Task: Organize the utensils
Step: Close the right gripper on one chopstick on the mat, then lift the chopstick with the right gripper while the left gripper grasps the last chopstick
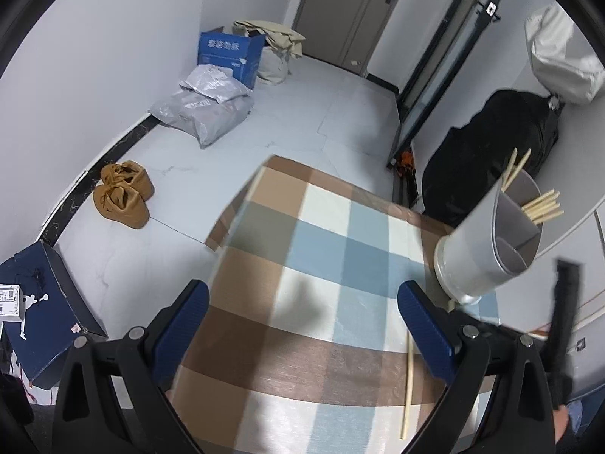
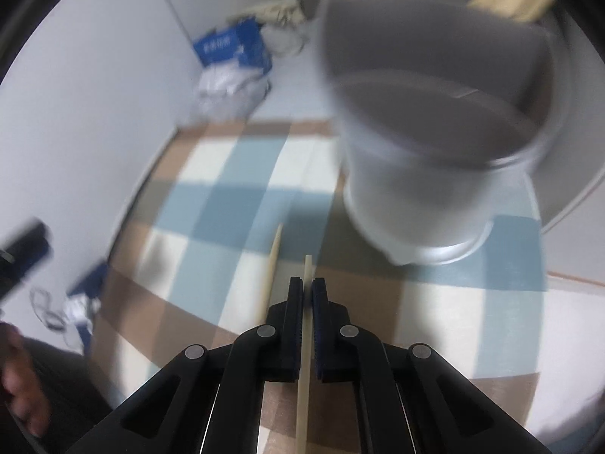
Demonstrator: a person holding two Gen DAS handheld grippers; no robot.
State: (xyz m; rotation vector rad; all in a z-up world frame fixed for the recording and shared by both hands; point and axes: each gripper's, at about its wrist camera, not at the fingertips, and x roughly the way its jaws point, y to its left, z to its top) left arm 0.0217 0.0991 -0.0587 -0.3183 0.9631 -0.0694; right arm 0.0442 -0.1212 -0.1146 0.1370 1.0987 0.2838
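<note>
Two wrist views over a table w/ a checked cloth (image 1: 321,265). Step in hand, as judged: loading loose chopsticks into the holder, one at a time.

The right gripper (image 2: 307,287) is pinching a single pale chopstick (image 2: 305,378) between its nearly closed fingers (image 2: 295,302); the stick is running lengthwise through the grip, w/ its tip poking out just past the fingertips toward the holder. The right view is blurred, so finer detail can't be told.

The grey holder (image 1: 491,238) is standing near the cloth's far right edge. It is a divided cup, looking tilted in the fisheye; several chopsticks (image 1: 540,206) are already sticking out of its far section, and the near section is looking empty. In the right view the holder (image 2: 435,132) is sitting just ahead of and above the gripped stick, to the right of centre, not touching it.

A second chopstick (image 1: 408,370) is lying flat on the cloth near the right edge, just beside the left gripper's right finger. The left gripper (image 1: 302,325) is spread wide, holding nothing, hovering over the near middle of the cloth.

Next move, likely: lifting the held stick, tipping it upright, aiming its end over the holder's rim, then letting go. After that, the flat stick is left to collect.
</note>
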